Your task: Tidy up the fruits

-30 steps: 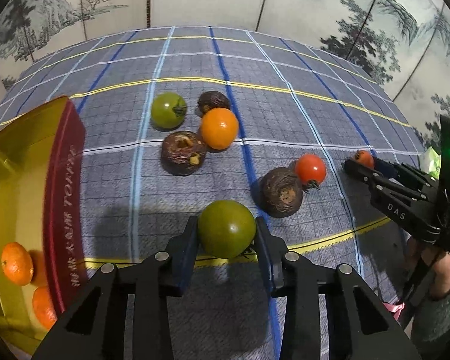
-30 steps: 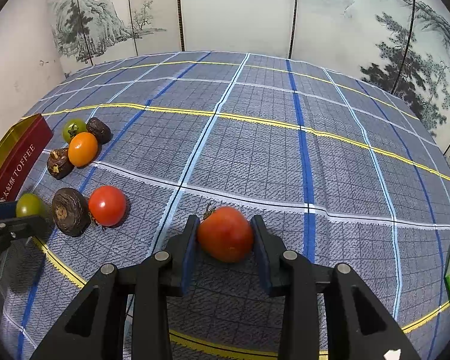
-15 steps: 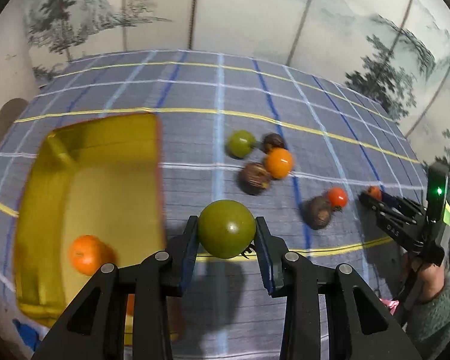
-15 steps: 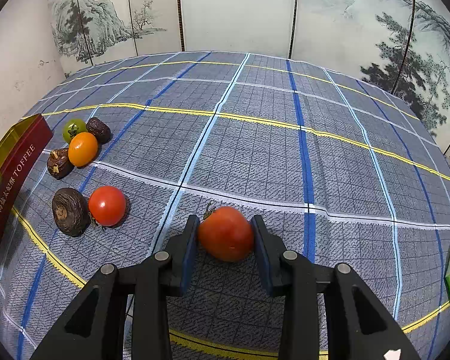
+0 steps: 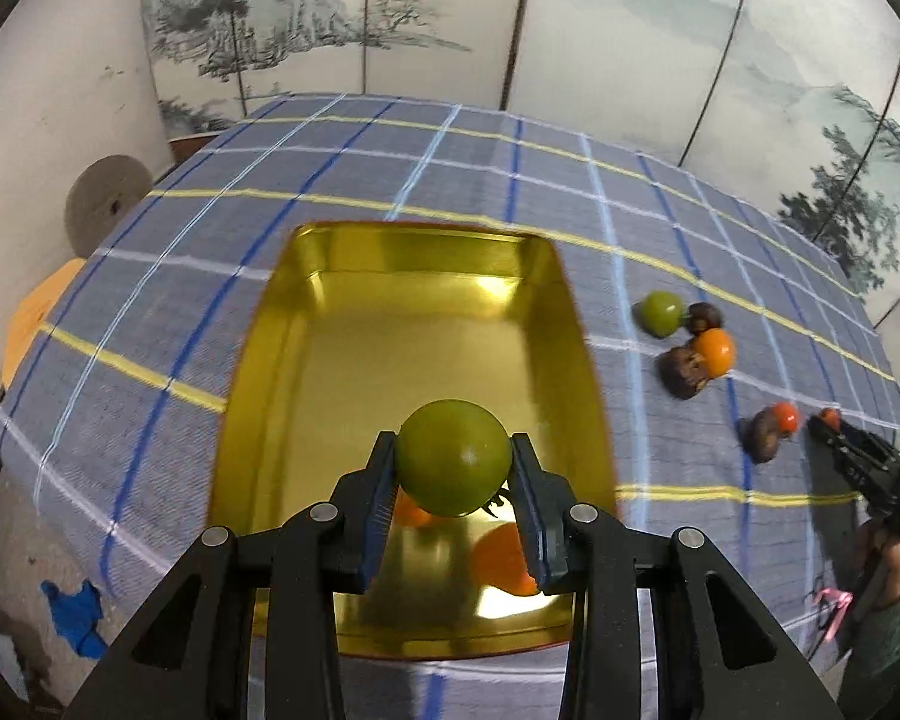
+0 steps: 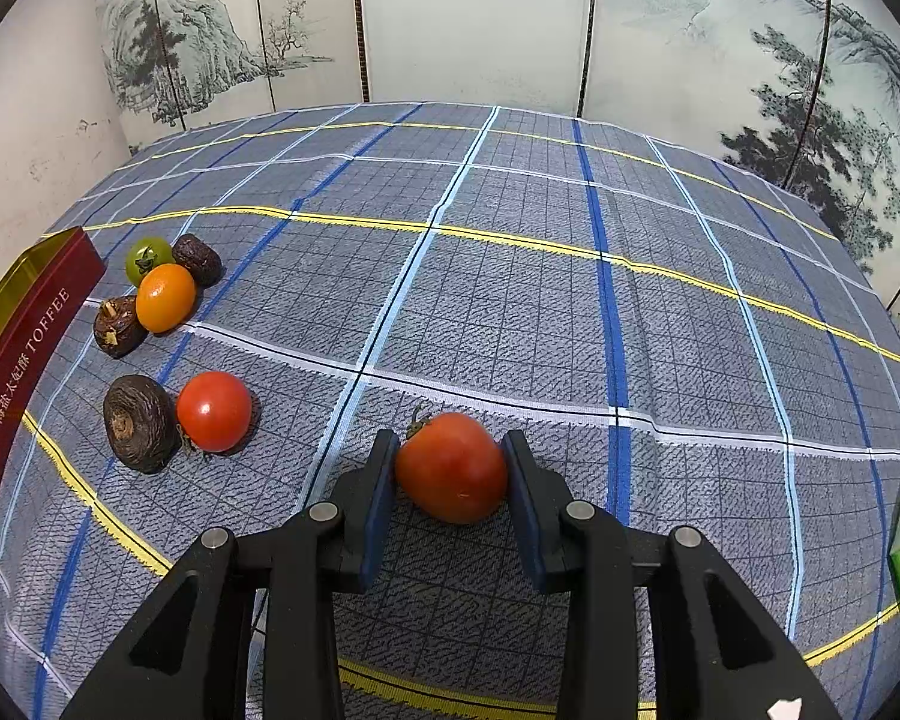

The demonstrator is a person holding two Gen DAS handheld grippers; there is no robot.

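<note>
One green tomato (image 5: 453,457) is clamped between the nearly closed jaws of the left gripper (image 5: 453,480), held above the near end of the gold tin (image 5: 258,396). Two orange fruits (image 5: 501,558) are seen inside the tin, partly hidden beneath the jaws. One red tomato (image 6: 452,467) is pinched in the narrowly set jaws of the right gripper (image 6: 450,480), low over the checked table (image 6: 570,300). Farther off on the table, six loose fruits are counted: one red tomato (image 6: 213,411), one orange one (image 6: 165,297), one small green one (image 6: 148,258) and three dark wrinkled fruits (image 6: 140,423).
</note>
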